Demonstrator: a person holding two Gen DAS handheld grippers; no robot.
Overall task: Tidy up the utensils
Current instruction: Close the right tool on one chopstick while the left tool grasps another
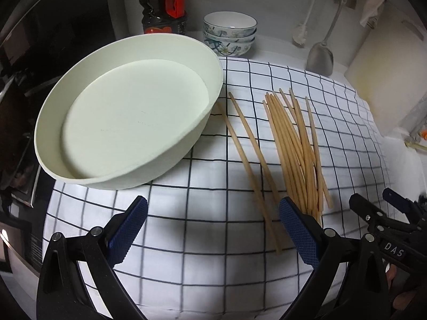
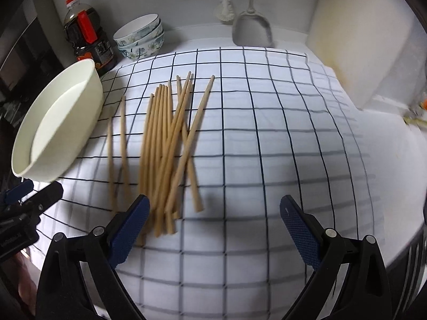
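Several wooden chopsticks lie in a loose bundle on a white cloth with a black grid; two single chopsticks rest apart to the left of the bundle. A wide white basin stands empty at the cloth's left. My left gripper hovers open above the cloth, its right finger beside the bundle's near ends. In the right wrist view the same chopsticks lie left of centre, and my right gripper is open, nothing between its fingers. The basin sits at far left.
Stacked patterned bowls and a dark bottle with a red handle stand at the back. A metal spatula and a white brush hang by the wall. A white block borders the right side. The other gripper shows at right.
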